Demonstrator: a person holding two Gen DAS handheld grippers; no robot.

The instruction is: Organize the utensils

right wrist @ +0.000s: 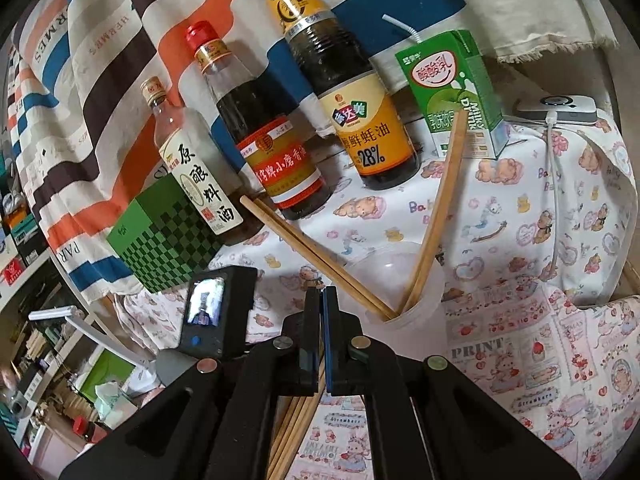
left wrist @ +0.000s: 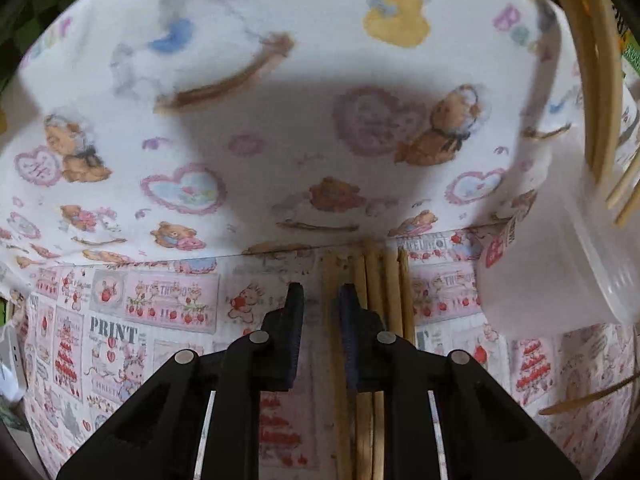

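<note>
Your left gripper (left wrist: 320,296), jaws narrowly apart, holds nothing I can see; the chopsticks (left wrist: 376,280) lie lengthwise just right of it (right gripper (right wrist: 320,300) pressed together).

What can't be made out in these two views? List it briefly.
- Left wrist view: whether the left gripper pinches a chopstick; blur and its fingers hide any contact.
- Left wrist view: the cup is cut off at the right edge.
- Right wrist view: the right gripper covers the chopsticks lying under it.
</note>
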